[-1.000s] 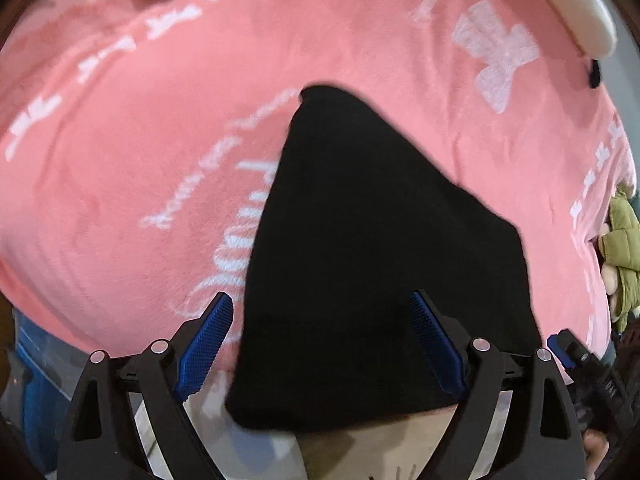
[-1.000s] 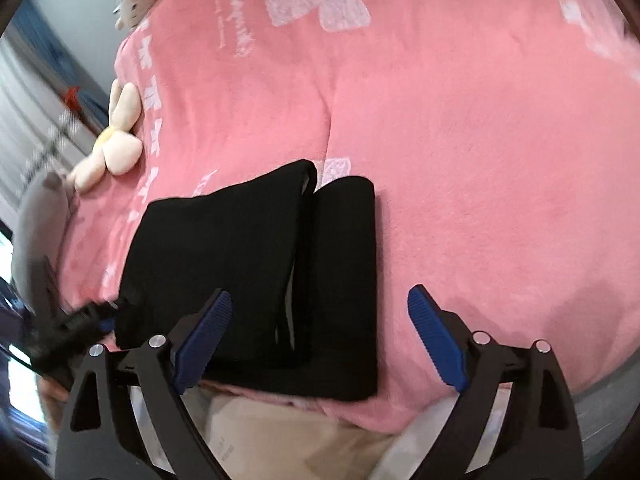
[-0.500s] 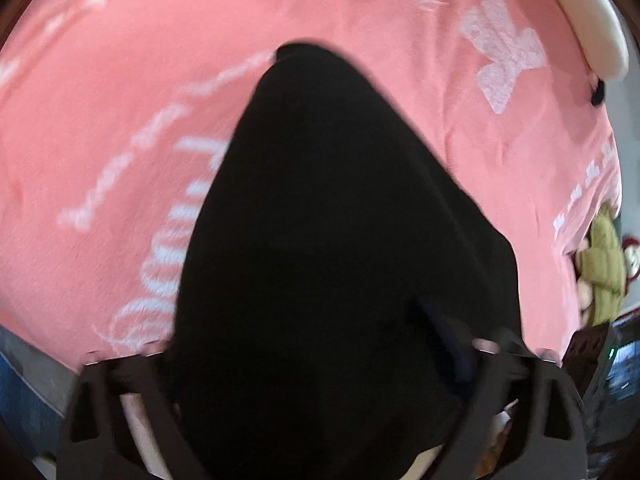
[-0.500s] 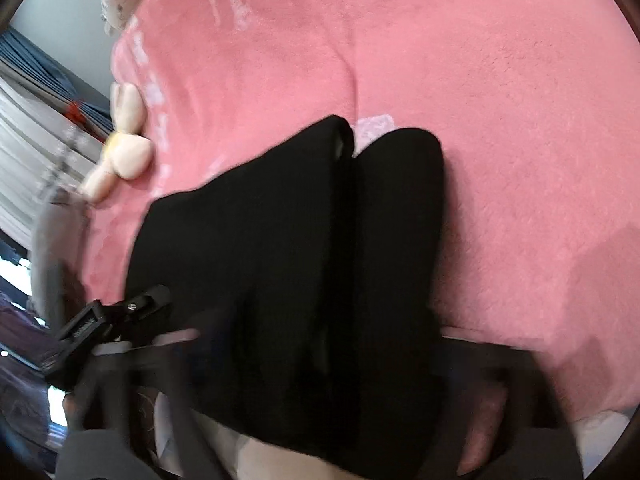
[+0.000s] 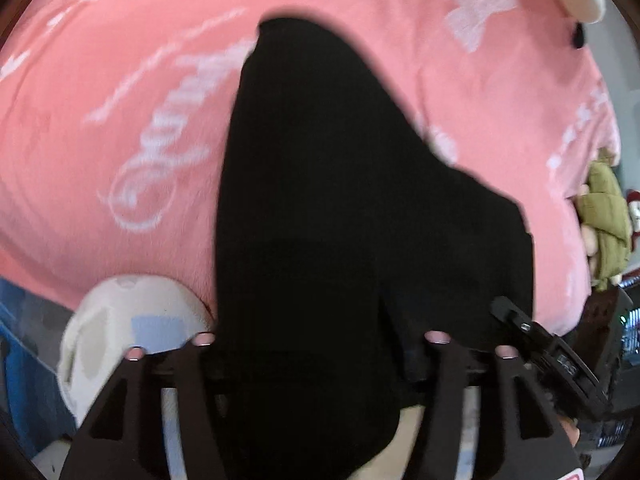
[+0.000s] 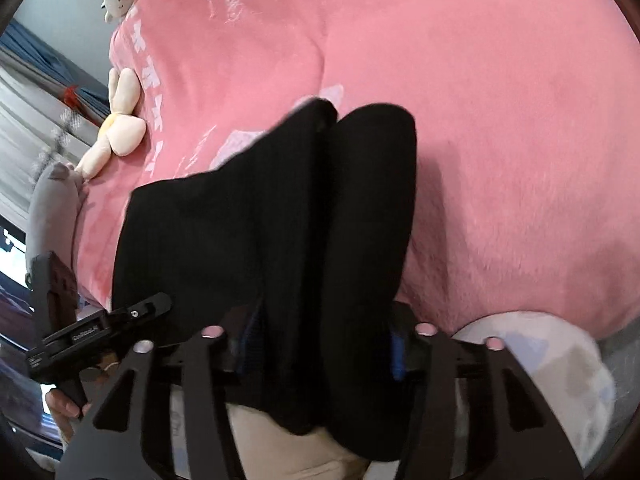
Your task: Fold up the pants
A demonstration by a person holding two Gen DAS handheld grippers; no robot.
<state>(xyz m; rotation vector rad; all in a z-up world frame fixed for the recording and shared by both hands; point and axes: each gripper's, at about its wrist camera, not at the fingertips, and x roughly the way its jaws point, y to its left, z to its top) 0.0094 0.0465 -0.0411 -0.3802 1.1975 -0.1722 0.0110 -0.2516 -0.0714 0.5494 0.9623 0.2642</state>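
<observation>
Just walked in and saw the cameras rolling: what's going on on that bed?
A person is folding black pants on a pink blanket, with a claw in each hand. The right claw has the near edge between its blue pads. The left claw is buried in the cloth, its jaws just closing.

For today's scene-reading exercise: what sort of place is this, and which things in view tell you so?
Most likely a bedroom. Black pants lie on a bed under a pink plush blanket, cream and green soft toys sit along its edges, and curtains hang at one side.

pink blanket [image 6: 500, 120], plush toys [image 6: 120, 120] — left edge
</observation>
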